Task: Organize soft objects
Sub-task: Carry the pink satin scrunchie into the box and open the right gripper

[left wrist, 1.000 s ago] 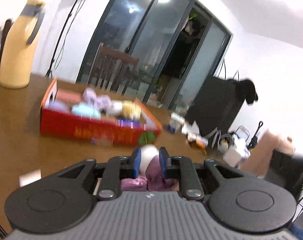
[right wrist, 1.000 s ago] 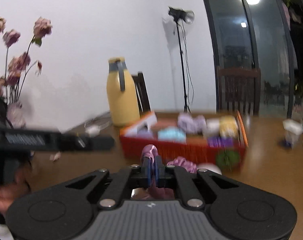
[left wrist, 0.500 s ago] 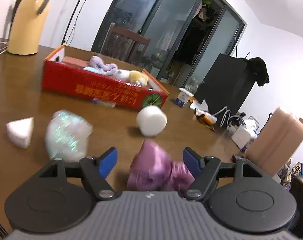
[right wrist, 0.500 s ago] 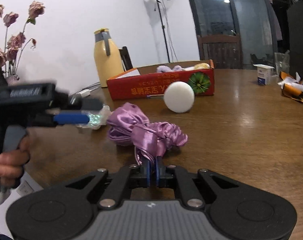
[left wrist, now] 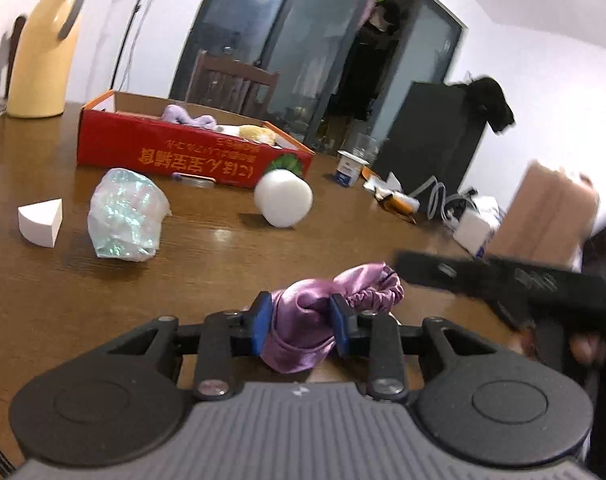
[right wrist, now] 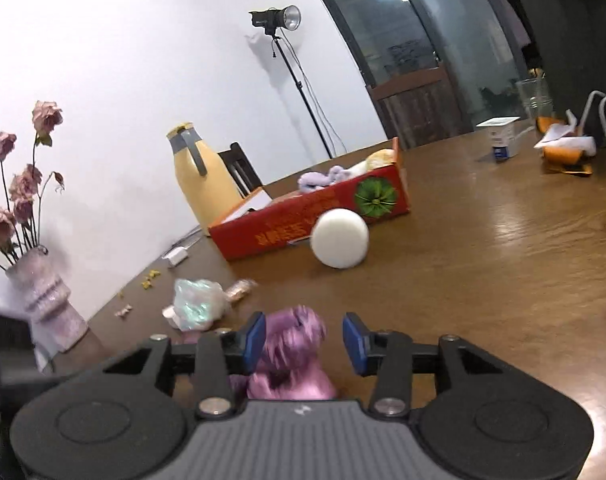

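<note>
Left hand-held gripper (left wrist: 299, 322) pinches the purple satin scrunchie (left wrist: 303, 320) low over the near counter (left wrist: 63, 280). Right hand-held gripper (right wrist: 304, 338) is spread, pads either side of the blurred satin. Beyond sit a white foam cylinder (left wrist: 283, 202) and red box (left wrist: 191, 152).
</note>
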Demonstrator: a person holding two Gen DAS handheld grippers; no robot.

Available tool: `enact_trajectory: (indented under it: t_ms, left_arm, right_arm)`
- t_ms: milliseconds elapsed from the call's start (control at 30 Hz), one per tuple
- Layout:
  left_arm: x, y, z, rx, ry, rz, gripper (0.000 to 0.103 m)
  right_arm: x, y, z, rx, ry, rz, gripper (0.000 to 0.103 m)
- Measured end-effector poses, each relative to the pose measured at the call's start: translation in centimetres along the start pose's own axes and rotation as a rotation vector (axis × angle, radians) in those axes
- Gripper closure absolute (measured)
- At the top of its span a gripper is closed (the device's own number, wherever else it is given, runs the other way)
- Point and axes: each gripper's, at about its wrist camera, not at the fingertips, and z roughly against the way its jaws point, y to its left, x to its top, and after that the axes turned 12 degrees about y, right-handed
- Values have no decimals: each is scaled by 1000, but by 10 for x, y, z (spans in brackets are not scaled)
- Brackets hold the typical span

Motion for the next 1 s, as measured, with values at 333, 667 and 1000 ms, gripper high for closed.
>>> enact_trajectory:
  t_ms: [333, 667, 1000]
  left_arm:
    - [-4, 2, 0, 27, 32, 7, 56]
    - [6, 12, -12, -49, 65, 20, 75]
    - [160, 32, -14, -124, -58, -81, 80]
  right_arm:
    - [-21, 13, -17, -78, 72, 76, 74]
    - [-8, -8, -29, 17, 165, -4, 76]
    - [122, 1, -31, 51, -40, 117, 89]
